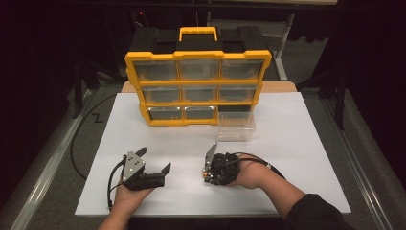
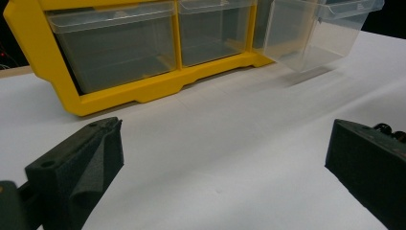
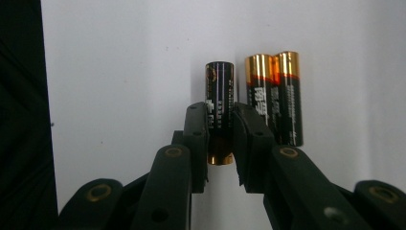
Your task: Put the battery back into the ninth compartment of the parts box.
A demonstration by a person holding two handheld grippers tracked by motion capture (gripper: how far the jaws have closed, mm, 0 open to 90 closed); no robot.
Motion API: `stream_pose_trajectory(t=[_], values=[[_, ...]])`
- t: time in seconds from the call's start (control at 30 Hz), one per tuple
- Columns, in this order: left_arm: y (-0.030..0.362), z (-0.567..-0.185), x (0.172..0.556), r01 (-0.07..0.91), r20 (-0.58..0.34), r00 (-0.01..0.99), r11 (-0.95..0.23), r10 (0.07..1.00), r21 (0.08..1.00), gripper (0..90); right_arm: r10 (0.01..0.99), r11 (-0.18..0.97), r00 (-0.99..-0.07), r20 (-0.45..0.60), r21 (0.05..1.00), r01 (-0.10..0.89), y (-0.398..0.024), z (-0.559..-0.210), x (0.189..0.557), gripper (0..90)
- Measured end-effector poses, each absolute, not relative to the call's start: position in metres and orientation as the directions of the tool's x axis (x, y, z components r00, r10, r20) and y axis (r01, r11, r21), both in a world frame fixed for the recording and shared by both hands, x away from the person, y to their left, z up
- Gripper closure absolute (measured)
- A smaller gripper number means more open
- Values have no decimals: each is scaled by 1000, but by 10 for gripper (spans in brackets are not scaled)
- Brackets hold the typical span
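Note:
In the right gripper view, my right gripper [image 3: 220, 129] is shut on a dark battery [image 3: 219, 91] that lies on the white surface, the pads pressing its two sides. Two more batteries [image 3: 261, 91] [image 3: 288, 96] with gold ends lie side by side just to its right, touching each other. From the high view, the right gripper [image 1: 207, 176] points down at the white board near its front middle. My left gripper [image 1: 154, 159] rests at the front left, open and with nothing in it. Its wide-apart jaws [image 2: 225, 158] face the yellow organizer [image 2: 143, 91].
The yellow and black drawer organizer [image 1: 197, 55] stands at the back of the white board [image 1: 297, 158]. A clear drawer [image 1: 235, 127] [image 2: 311, 33] sits pulled out in front of its lower right slot. Dark floor and metal rails surround the table.

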State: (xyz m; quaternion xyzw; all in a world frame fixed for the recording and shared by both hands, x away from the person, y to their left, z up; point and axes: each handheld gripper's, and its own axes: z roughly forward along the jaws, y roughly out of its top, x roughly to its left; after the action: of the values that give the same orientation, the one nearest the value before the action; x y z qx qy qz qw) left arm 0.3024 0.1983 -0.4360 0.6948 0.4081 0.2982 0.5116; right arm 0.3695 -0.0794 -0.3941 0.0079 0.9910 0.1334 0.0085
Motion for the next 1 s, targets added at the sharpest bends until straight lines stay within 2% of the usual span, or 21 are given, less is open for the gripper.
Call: stream_pose_trajectory(t=[0.43, 1.0], values=[[198, -436, 302, 261, -3, 490, -144, 872, 955, 3, 39, 960, -999, -7, 278, 36, -99, -383, 372, 788], [198, -436, 302, 258, 2, 488, -147, 873, 955, 3, 69, 970, -998, 0, 235, 67, -120, -381, 373, 788]])
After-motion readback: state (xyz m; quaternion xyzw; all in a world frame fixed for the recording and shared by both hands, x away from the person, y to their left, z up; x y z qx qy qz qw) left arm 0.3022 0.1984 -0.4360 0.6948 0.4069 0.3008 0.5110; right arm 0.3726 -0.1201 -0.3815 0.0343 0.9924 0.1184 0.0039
